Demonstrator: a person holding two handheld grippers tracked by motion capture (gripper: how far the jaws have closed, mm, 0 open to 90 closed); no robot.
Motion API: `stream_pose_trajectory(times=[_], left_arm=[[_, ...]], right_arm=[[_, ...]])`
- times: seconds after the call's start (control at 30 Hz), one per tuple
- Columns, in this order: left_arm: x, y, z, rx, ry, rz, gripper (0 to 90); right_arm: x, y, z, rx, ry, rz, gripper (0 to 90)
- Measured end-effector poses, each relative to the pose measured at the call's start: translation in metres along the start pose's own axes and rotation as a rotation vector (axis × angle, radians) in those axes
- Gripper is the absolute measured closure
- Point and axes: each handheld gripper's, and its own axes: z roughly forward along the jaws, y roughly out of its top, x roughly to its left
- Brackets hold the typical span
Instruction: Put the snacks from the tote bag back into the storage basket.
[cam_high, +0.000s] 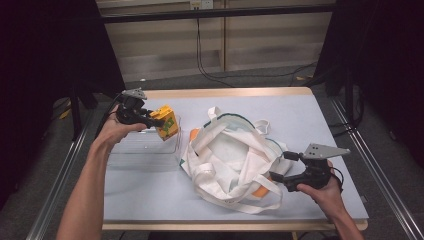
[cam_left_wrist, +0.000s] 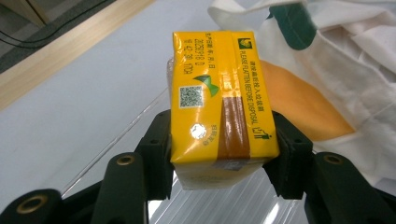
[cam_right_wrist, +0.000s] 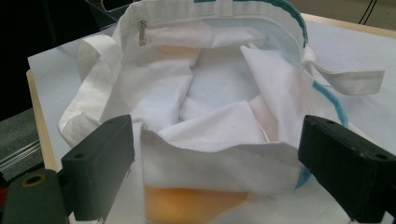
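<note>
A yellow drink carton (cam_high: 166, 123) is clamped in the left gripper (cam_high: 150, 119), a jaw pressed flat against each side. In the left gripper view the carton (cam_left_wrist: 219, 102) is seen end-on, with its printed panel, a square code and a foil straw spot facing the camera. The carton is held in the air, tilted, above the far right corner of a clear plastic tray (cam_high: 145, 150) that rests on the pale blue table (cam_high: 300, 115). The left hand (cam_high: 112, 131) is wrapped around the gripper's body from behind.

A white cloth tote bag (cam_high: 227, 160) with teal trim and orange patches lies at the middle of the table, just right of the tray, its mouth gaping upward. Its handles are flopped over the rim and to the sides.

The right gripper (cam_high: 280, 176) is held low at the bag's near right edge by the right hand (cam_high: 325, 192). In the right gripper view its jaws are seen spread wide, with the bag's near rim (cam_right_wrist: 215, 154) lying between them. Neither pad is seen pressing on the cloth. A small zipper pull (cam_right_wrist: 142, 33) is noted on the inner far wall of the bag.
</note>
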Motion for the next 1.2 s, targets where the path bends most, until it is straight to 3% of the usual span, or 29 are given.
stream_pose_trajectory(times=[0.3,0.37,0.5,0.6,0.7,0.83,0.97,1.2], left_arm=[[0.006,-0.005,0.004,-0.041,-0.013,-0.006,50.0],[0.007,-0.008,0.005,-0.055,-0.016,-0.025,50.0],[0.008,-0.010,0.003,-0.033,-0.020,-0.018,50.0],[0.007,-0.010,0.002,-0.050,-0.016,-0.017,50.1],[0.007,-0.011,0.006,-0.037,-0.015,-0.004,50.0],[0.007,-0.015,0.013,-0.038,0.010,-0.011,50.0],[0.007,-0.019,0.019,-0.037,0.007,-0.022,50.1],[0.006,-0.019,0.028,-0.006,0.009,0.005,50.0]], right_arm=[[0.000,-0.001,0.000,0.004,-0.001,-0.004,10.9],[0.000,-0.001,0.000,0.005,0.000,-0.005,10.9],[0.001,-0.001,0.001,0.005,0.002,-0.005,10.9],[0.001,-0.001,0.001,0.007,0.002,-0.004,10.9],[0.001,-0.001,0.002,0.011,0.004,-0.005,10.9],[0.001,-0.001,0.000,0.006,-0.001,-0.005,10.9],[0.000,-0.001,0.001,0.008,-0.001,-0.004,10.9],[0.000,-0.001,0.001,0.009,0.003,-0.005,10.9]])
